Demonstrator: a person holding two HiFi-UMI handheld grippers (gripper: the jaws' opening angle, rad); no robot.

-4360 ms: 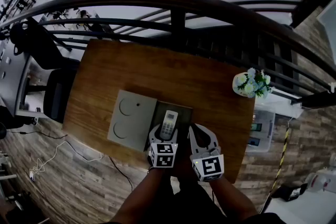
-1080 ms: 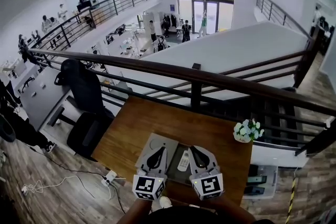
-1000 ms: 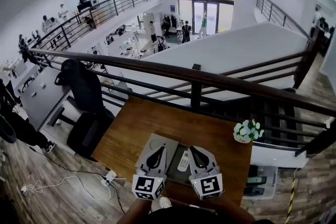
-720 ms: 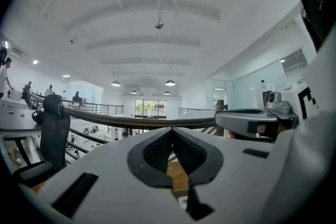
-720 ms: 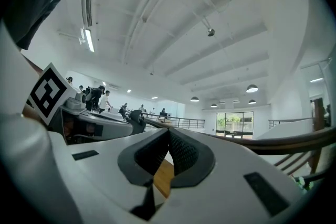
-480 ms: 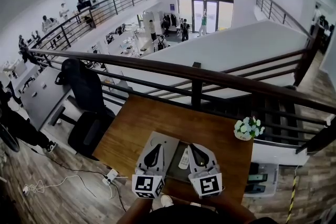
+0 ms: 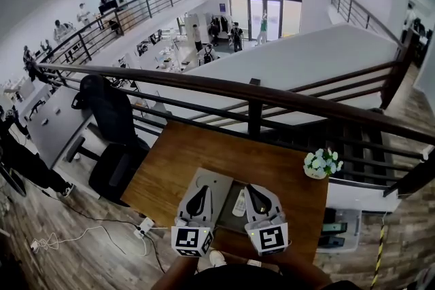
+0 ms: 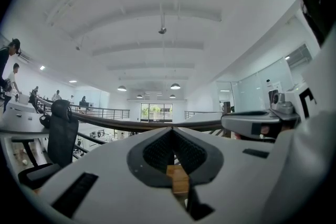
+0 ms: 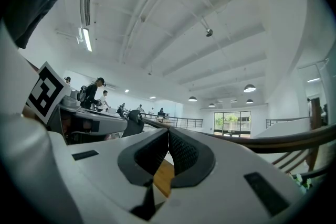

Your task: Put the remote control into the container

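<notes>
Both pairs of jaws are closed and empty: the left gripper (image 7: 202, 189) shows its ribbed pads pressed tip to tip in the left gripper view, and the right gripper (image 7: 249, 188) shows the same in its own view, with only the wooden table (image 7: 204, 146) visible beneath each.

The white remote control (image 7: 239, 202) lies in the dark container (image 7: 228, 216) at the near edge of the table, between the two grippers. A pale grey lid (image 7: 212, 178) rests just left of the container. A small pot of flowers (image 7: 321, 163) stands near the table's far right corner, well apart from the work, and a dark railing (image 7: 251, 95) runs along the far side.

The placing looks complete, so the step in hand is likely a clean finish. To do it well, hold both grippers level and draw them back toward the near side without dipping, so that neither one clips the container's rim or nudges the remote askew. Should the lid be wanted, the left gripper sits closer and would need to open first.

Neither gripper touches the remote, the container or the lid; both hang above the table, pointing toward the railing.
</notes>
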